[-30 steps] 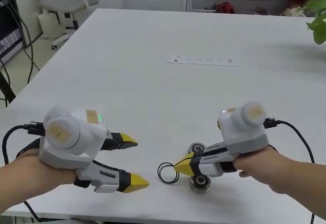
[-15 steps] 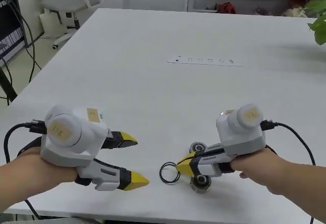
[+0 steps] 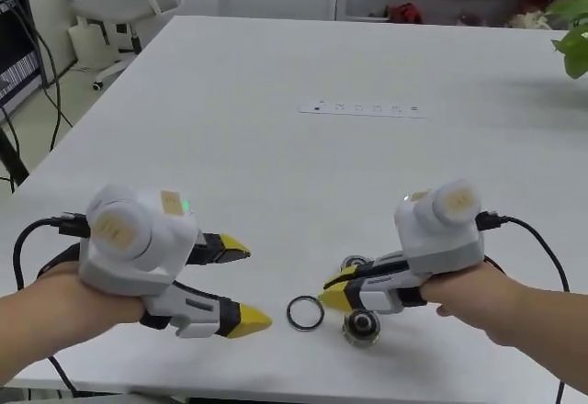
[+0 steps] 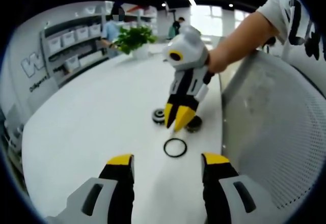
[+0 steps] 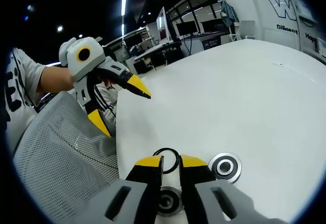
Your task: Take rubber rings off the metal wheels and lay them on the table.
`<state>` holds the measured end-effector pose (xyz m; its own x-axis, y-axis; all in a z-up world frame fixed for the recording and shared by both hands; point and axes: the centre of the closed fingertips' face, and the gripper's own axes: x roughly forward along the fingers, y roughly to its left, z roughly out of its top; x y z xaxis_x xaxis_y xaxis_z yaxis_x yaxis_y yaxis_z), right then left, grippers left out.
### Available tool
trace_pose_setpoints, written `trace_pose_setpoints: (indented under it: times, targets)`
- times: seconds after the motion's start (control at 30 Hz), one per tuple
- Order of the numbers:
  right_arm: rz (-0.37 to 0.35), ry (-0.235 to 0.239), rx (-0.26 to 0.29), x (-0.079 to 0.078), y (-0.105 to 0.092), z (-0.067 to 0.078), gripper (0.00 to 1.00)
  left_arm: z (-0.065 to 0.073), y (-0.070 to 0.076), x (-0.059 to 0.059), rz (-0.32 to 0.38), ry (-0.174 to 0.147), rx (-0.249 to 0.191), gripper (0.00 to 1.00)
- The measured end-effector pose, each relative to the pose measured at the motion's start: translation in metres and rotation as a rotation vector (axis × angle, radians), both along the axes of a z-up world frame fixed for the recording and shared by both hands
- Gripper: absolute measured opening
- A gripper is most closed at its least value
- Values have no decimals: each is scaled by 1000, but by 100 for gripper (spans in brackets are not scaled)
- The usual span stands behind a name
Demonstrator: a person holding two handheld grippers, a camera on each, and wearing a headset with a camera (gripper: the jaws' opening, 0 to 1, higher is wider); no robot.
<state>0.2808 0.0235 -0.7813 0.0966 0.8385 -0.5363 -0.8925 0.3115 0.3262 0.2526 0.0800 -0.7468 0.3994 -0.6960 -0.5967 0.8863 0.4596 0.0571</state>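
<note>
A black rubber ring [image 3: 304, 313] lies flat on the white table [image 3: 303, 174], between my two grippers. My right gripper [image 3: 331, 294] hovers just right of the ring, its jaws a narrow gap apart and holding nothing. Two metal wheels sit under it: one [image 3: 355, 263] behind the jaws, one [image 3: 361, 326] nearer the table's front edge. In the right gripper view the ring [image 5: 166, 155] lies just beyond my right gripper [image 5: 171, 161], with a wheel [image 5: 225, 165] to the right. My left gripper [image 3: 243, 283] stands wide open left of the ring [image 4: 174, 147].
A white power strip [image 3: 363, 108] lies at mid-table. An office chair [image 3: 119, 0] stands beyond the far left corner, and plant leaves [image 3: 574, 41] show at the right edge. The table's front edge runs close under both grippers. Cables trail from each gripper.
The ring now lies flat and apart from my right gripper's tips, which have drawn back slightly to the right and parted a little. My left gripper has barely moved.
</note>
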Motion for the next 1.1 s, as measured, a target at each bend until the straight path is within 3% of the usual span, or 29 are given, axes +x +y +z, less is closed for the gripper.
trace_pose_setpoints:
  times: [0.3,0.53,0.83,1.1]
  targets:
    - [-59,-36,57,17,-14,23,14,8,-14,13,-22,-14,-2,53]
    - [-99,-60,75,28,-32,33,15,12,-29,23,-40,-21,-14,53]
    - [-147,-77,67,36,-54,33,17,10,-40,37,-53,-13,-13,52]
    - [-156,-90,29,37,-67,23,17,4,-53,45,-73,-2,-9,52]
